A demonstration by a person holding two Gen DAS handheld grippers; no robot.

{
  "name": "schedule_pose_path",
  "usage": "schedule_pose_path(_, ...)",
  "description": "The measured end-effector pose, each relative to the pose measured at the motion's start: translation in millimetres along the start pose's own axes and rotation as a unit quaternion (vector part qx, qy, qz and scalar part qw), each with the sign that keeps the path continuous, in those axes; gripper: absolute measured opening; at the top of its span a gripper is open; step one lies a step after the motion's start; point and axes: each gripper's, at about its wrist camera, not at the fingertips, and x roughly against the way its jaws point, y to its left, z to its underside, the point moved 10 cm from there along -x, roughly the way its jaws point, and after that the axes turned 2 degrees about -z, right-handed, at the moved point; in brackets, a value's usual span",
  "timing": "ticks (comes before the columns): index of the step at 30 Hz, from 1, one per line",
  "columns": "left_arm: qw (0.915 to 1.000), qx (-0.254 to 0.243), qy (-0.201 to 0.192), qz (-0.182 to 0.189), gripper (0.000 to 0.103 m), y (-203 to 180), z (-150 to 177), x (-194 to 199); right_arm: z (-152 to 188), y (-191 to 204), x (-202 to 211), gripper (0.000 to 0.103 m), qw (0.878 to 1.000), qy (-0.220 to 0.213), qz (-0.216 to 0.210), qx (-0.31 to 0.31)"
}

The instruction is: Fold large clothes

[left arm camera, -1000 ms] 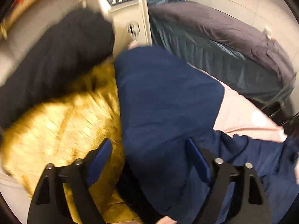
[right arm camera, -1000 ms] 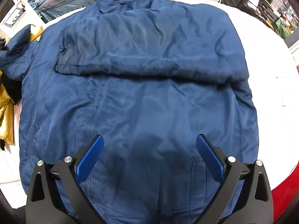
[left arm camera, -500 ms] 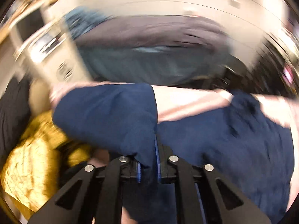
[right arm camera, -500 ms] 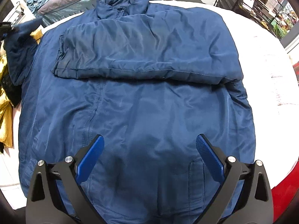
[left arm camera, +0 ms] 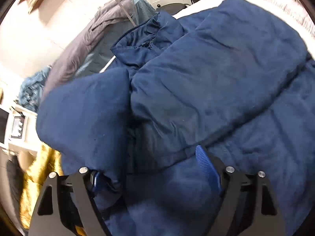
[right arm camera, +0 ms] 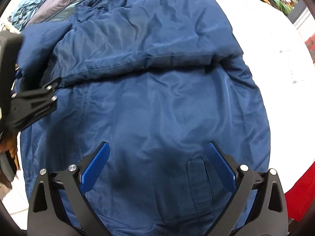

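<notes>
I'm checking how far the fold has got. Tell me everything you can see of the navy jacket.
The navy jacket is padded, with a smooth, slightly shiny shell, a stand-up collar and a flapped pocket. It lies spread on the white table. One sleeve is folded across the chest; the other sleeve hangs bunched at the left gripper, whose jaws are opening. The open right gripper hovers over the hem.

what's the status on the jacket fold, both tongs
Left tongs opening, sleeve cloth between them. Right tongs open, empty, over navy jacket. Other sleeve already folded across. Gold garment beside it.
</notes>
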Motion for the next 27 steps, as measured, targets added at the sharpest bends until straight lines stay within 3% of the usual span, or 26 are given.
schedule_pose_path(2,0.9987,0.041,0.001,0.032,0.080,10.1,2.1,6.4,0.5,-3.0,-1.7,0.097,1.000,0.002,-0.003,-0.005)
schedule_pose_path(5,0.9864,0.136,-0.001,0.093,0.080,36.4,8.0,17.0,-1.1,-4.5,-3.3,0.097,1.000,0.001,-0.005,-0.004)
schedule_pose_path(7,0.9689,0.211,-0.001,0.130,0.083,58.3,14.3,24.4,-3.0,-2.7,-5.3,0.098,1.000,0.002,-0.006,-0.001)
schedule_pose_path(11,0.9263,0.348,-0.012,0.145,0.084,120.0,21.3,22.3,-3.8,0.1,-8.4,0.097,1.000,0.002,-0.006,0.005)
schedule_pose_path(15,0.8888,0.434,-0.003,0.147,0.083,168.5,15.2,-6.4,-2.5,7.9,-12.3,0.097,1.000,0.009,-0.007,0.018)
schedule_pose_path(16,0.8845,0.443,-0.001,0.146,0.082,176.1,14.0,-12.4,-2.6,9.6,-11.9,0.097,1.000,0.009,-0.007,0.021)
schedule_pose_path(18,0.8825,0.449,0.012,0.139,0.076,186.4,9.5,-29.3,-3.3,12.0,-10.2,0.097,1.000,0.006,-0.008,0.026)
schedule_pose_path(20,0.8815,0.447,0.023,0.151,0.045,185.8,4.5,-39.3,-3.4,12.7,-7.9,0.097,1.000,0.004,-0.006,0.029)
schedule_pose_path(21,0.8850,0.438,0.028,0.156,0.041,182.7,-0.9,-39.9,-3.4,11.7,-6.6,0.097,1.000,0.002,-0.005,0.030)
schedule_pose_path(23,0.8993,0.412,0.018,0.145,0.022,177.7,-16.0,-35.0,-3.9,7.5,-3.2,0.097,1.000,-0.006,0.001,0.028)
schedule_pose_path(27,0.9453,0.292,-0.058,0.132,0.014,132.6,-68.8,17.9,-3.2,-9.5,-0.6,0.097,1.000,-0.013,0.013,0.001)
